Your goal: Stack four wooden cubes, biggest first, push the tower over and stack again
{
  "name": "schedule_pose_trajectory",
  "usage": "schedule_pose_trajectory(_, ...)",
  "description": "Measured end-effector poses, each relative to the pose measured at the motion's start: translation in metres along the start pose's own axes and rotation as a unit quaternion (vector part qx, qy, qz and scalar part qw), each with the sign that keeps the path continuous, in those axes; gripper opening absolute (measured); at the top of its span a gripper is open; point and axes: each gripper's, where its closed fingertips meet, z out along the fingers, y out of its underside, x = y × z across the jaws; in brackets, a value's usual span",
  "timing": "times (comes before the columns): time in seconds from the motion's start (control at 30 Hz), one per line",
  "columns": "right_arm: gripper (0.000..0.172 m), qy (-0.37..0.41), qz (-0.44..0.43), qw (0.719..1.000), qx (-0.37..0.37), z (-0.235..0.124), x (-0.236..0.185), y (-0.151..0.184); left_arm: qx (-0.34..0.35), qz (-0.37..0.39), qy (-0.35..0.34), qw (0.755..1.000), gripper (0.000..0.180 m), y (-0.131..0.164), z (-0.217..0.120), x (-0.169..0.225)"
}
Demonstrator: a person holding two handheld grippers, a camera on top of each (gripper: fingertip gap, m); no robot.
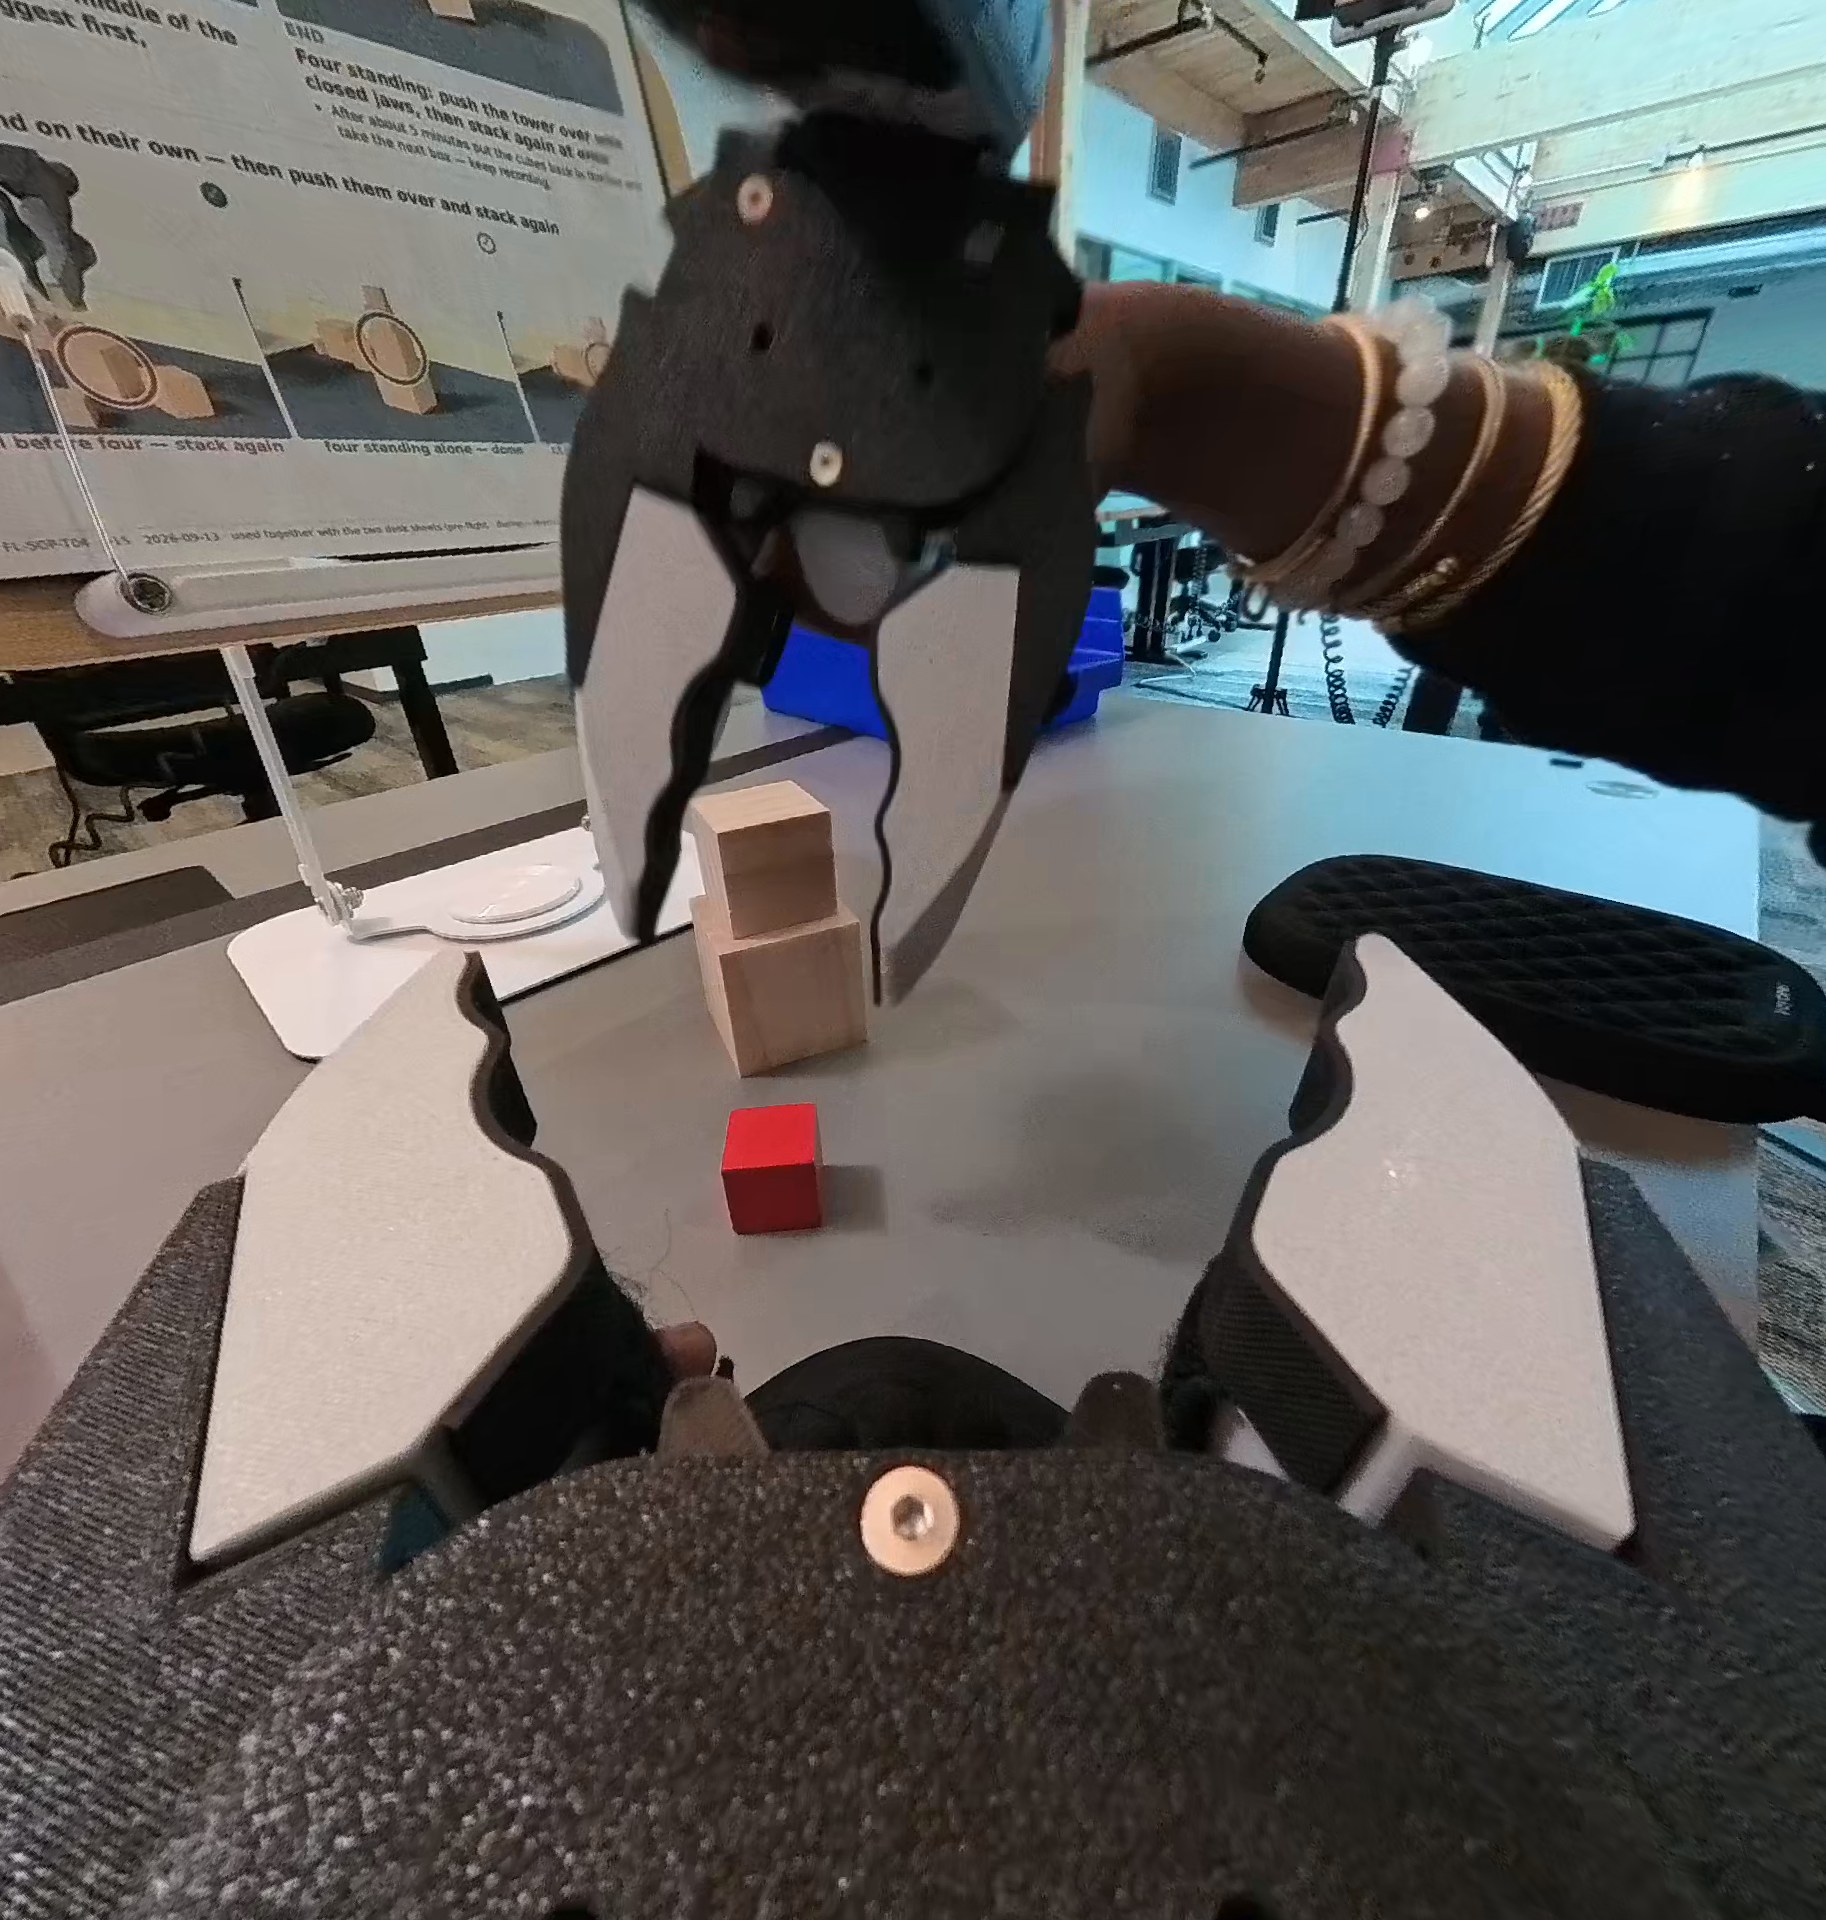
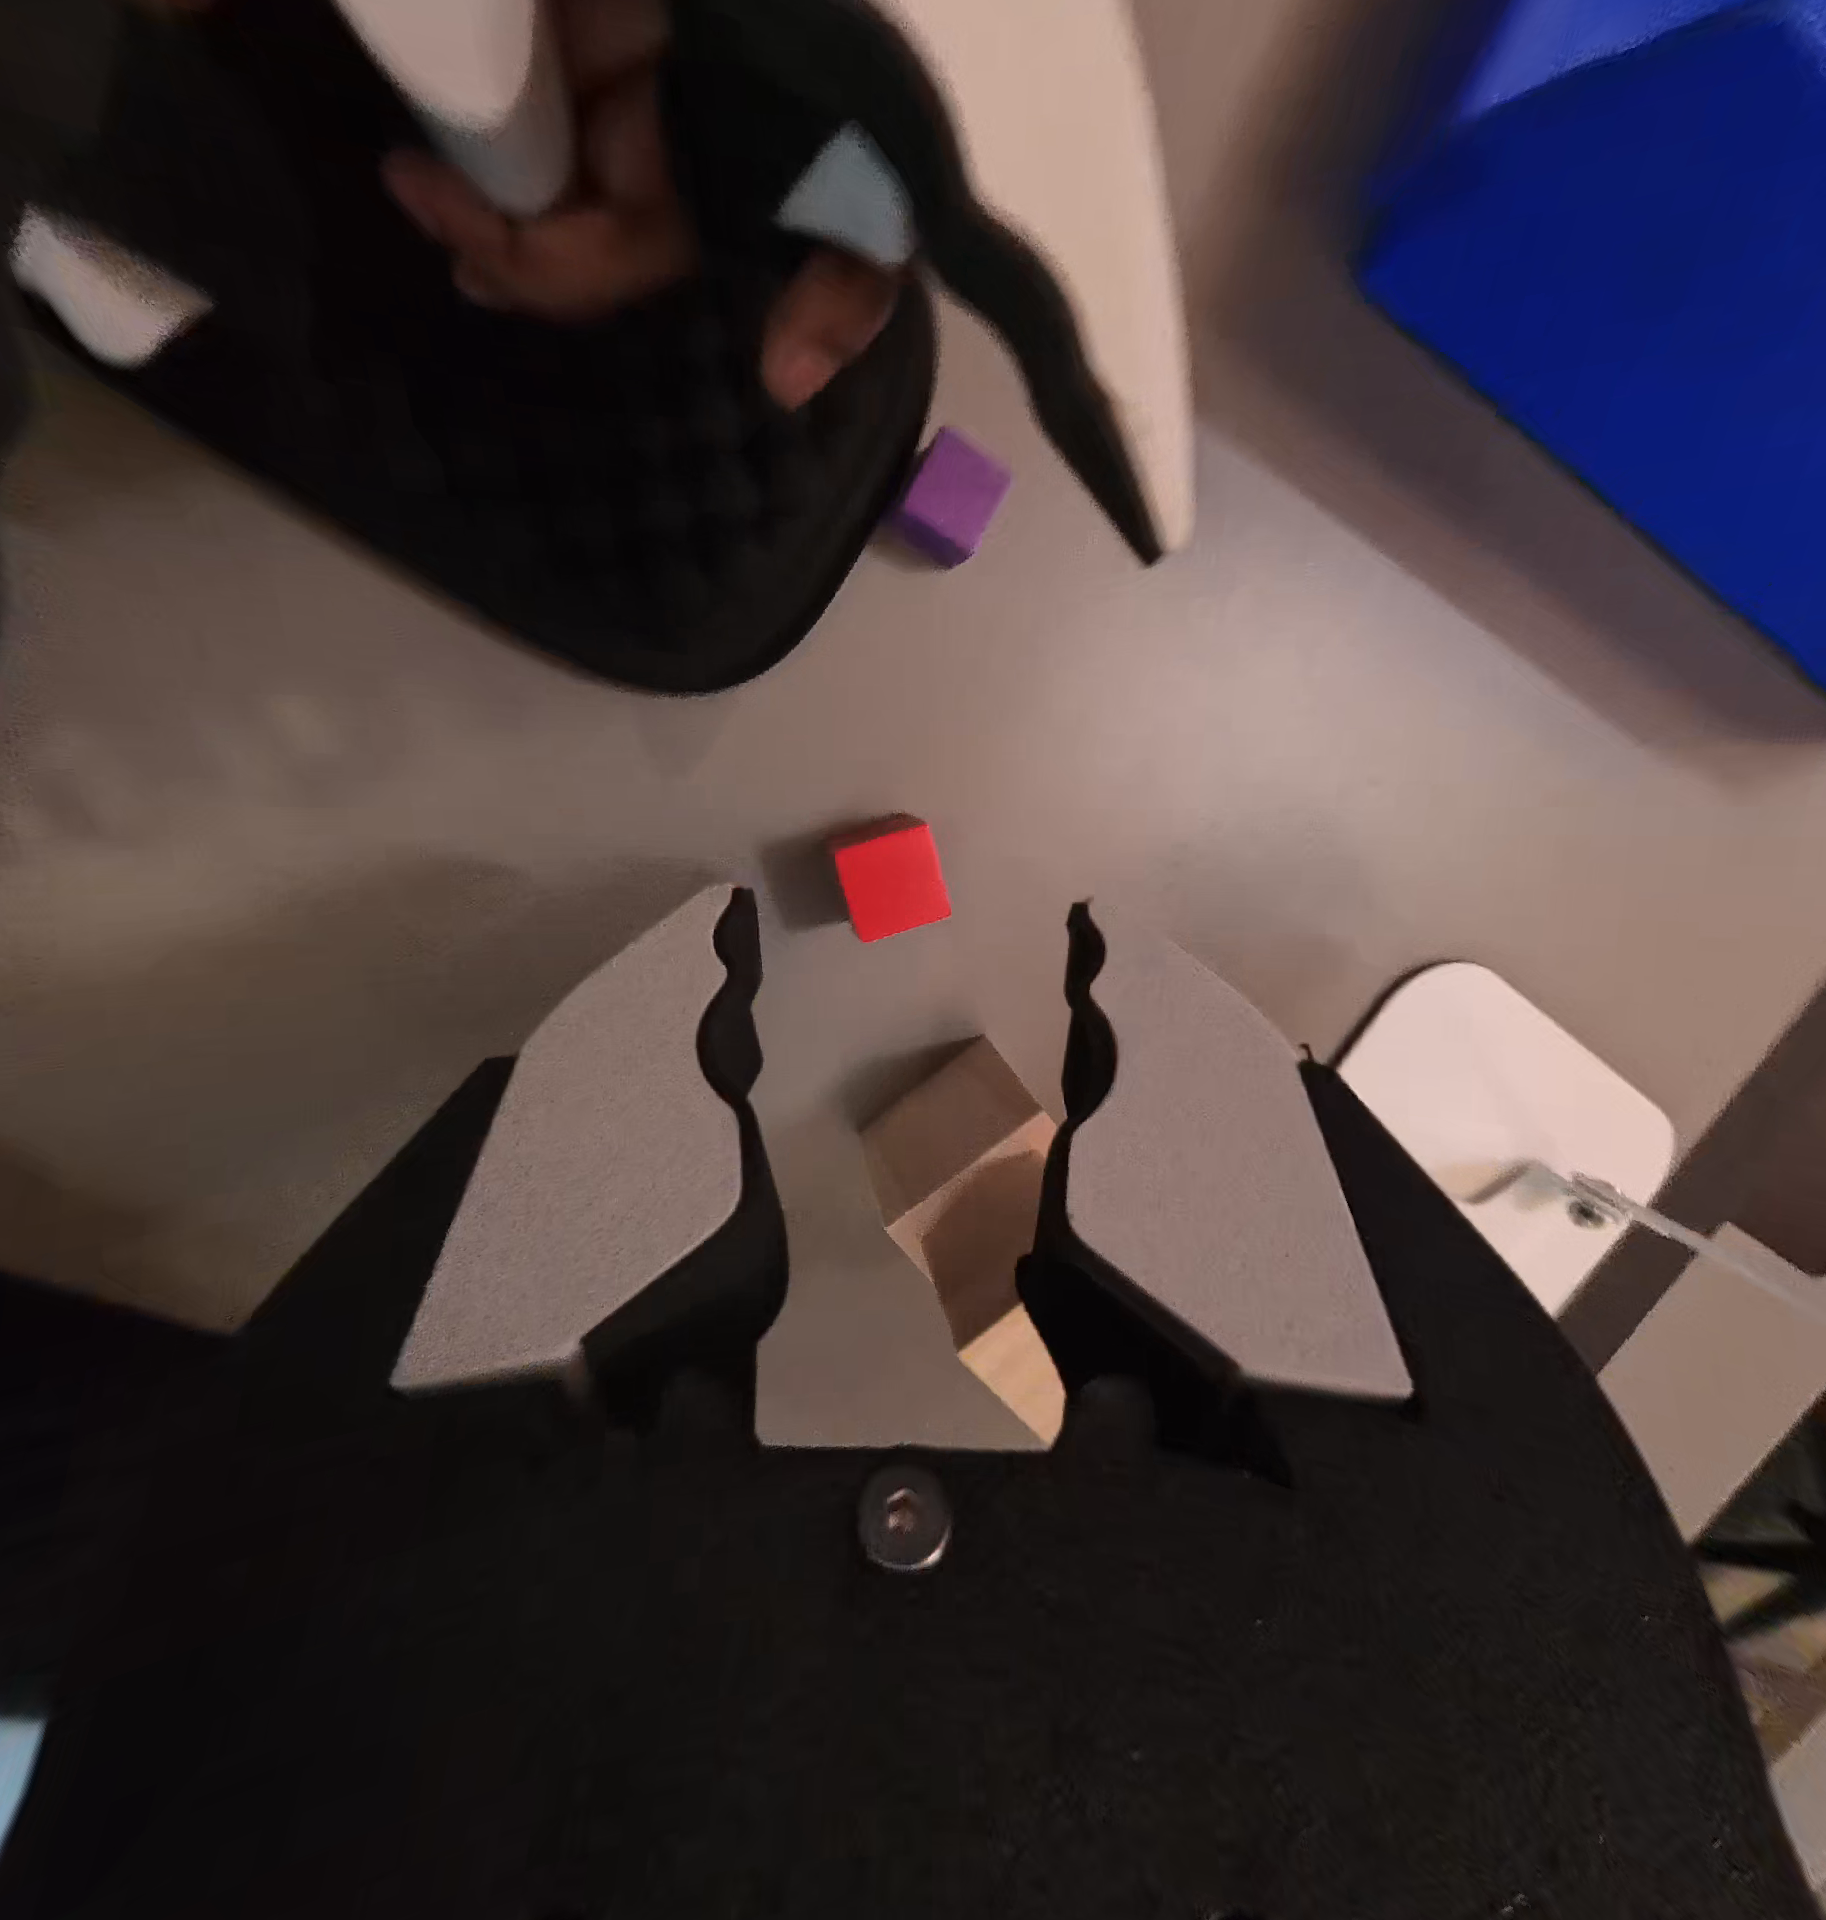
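Two bare wooden cubes stand stacked on the grey table [image 1: 1148, 935], a smaller one [image 1: 769, 857] on a larger one [image 1: 784, 987]. My right gripper [image 1: 769, 956] hangs over the stack from above, its fingers on either side of the top cube with a gap at each pad, so it is open and holds nothing. In the right wrist view the stack [image 2: 966, 1174] shows between the right gripper's [image 2: 909, 906] fingers. A red cube [image 1: 772, 1169] [image 2: 891, 881] lies in front of the stack. My left gripper [image 1: 914, 966] is wide open and empty, close behind the red cube.
A purple cube [image 2: 950, 499] lies beside a black mesh pad [image 1: 1543, 987]. A blue bin [image 1: 836, 675] [image 2: 1636, 343] stands behind the stack. A printed sheet [image 1: 265, 260] hangs on a white stand whose base [image 1: 369, 956] [image 2: 1511, 1101] lies left of the stack. One gripper's finger ends stand about 6 cm off the other's.
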Motion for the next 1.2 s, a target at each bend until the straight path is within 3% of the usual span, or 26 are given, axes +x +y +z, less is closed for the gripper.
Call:
schedule_pose_trajectory(0.23,0.051,-0.052,-0.050,0.994,-0.087,0.038,-0.009,0.014,0.006,-0.005,-0.001,1.000,0.143,-0.002,-0.002,-0.001)
schedule_pose_trajectory(0.73,0.027,-0.046,-0.074,0.987,-0.134,0.065,-0.008,0.029,0.011,-0.010,-0.001,1.000,0.143,-0.003,-0.003,-0.002)
schedule_pose_trajectory(0.83,0.027,-0.041,-0.053,0.992,-0.103,0.053,-0.006,0.020,0.011,-0.010,-0.001,1.000,0.142,-0.003,-0.003,-0.002)
schedule_pose_trajectory(0.97,0.027,-0.021,0.034,0.998,-0.056,0.006,0.007,0.008,0.010,-0.008,-0.001,1.000,0.142,-0.002,-0.002,-0.002)
schedule_pose_trajectory(1.1,0.027,0.007,0.198,0.975,-0.096,-0.046,0.030,0.035,0.007,-0.005,-0.002,1.000,0.142,-0.002,-0.002,-0.001)
schedule_pose_trajectory(1.2,0.027,0.038,0.275,0.949,-0.152,-0.066,0.041,0.065,0.006,-0.003,-0.002,1.000,0.142,-0.001,-0.001,-0.001)
